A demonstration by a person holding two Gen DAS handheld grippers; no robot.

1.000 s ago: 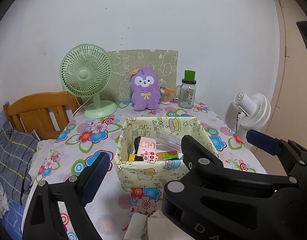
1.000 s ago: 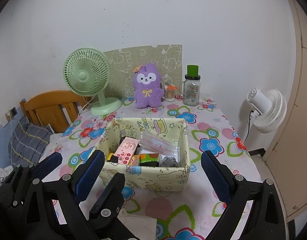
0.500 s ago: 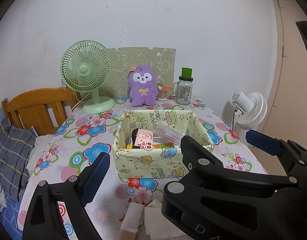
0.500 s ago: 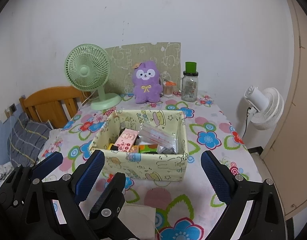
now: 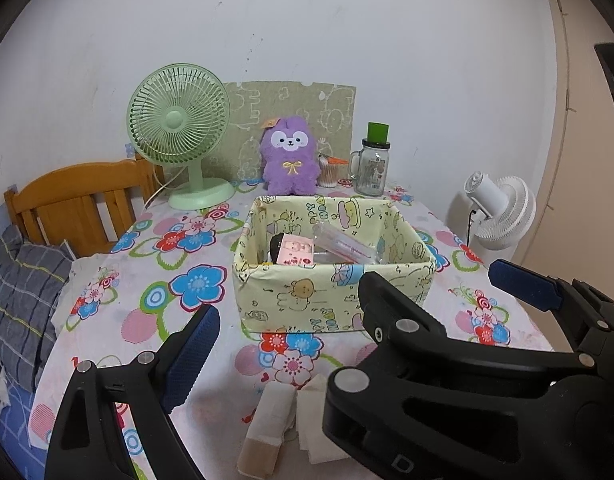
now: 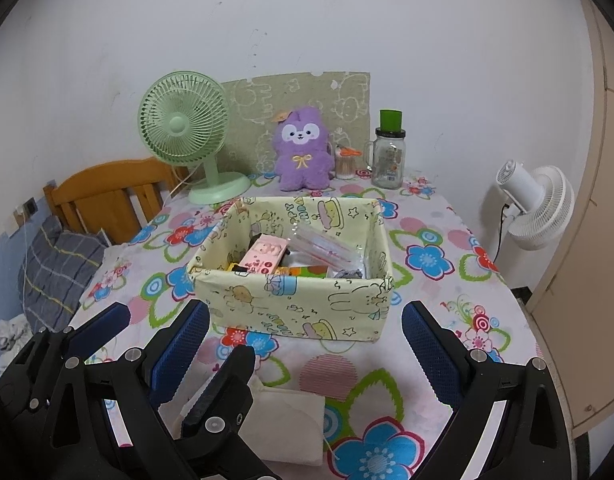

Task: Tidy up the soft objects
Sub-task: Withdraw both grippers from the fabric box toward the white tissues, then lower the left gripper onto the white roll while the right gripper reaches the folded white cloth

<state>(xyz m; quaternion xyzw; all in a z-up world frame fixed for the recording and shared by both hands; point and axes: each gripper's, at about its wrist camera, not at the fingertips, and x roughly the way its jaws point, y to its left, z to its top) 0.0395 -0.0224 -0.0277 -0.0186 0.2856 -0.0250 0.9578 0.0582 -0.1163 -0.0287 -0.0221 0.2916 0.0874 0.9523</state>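
A table [image 6: 435,240] under a flowered cloth carries a yellow fabric box [image 6: 291,300] in the middle. Along the back edge stand a green fan [image 6: 187,136], a purple plush [image 6: 303,152] and a glass jar [image 6: 389,160]. Folded beige cloths [image 6: 283,424] lie near the front edge.

Layout as I read it from both wrist views. Fabric box [image 6: 295,300] sits mid-tabletop [image 6: 427,292]; inside it I see a small carton [image 6: 263,258] toward the left and a clear packet [image 6: 327,250] leaning to its right. Behind the box, along the wall: desk fan [image 6: 185,128] at left, plush toy [image 6: 303,150] at centre, lidded jar [image 6: 389,156] at right, a small container [image 6: 346,162] between plush and jar. A board [image 6: 299,100] stands against the wall behind the plush. Folded cloths [image 5: 283,416] lie on the tabletop in front of the box, nearest me. Wooden headboard [image 6: 107,192] and a pillow [image 6: 55,268] lie left of the tabletop; a standing fan [image 6: 535,204] is off its right edge.
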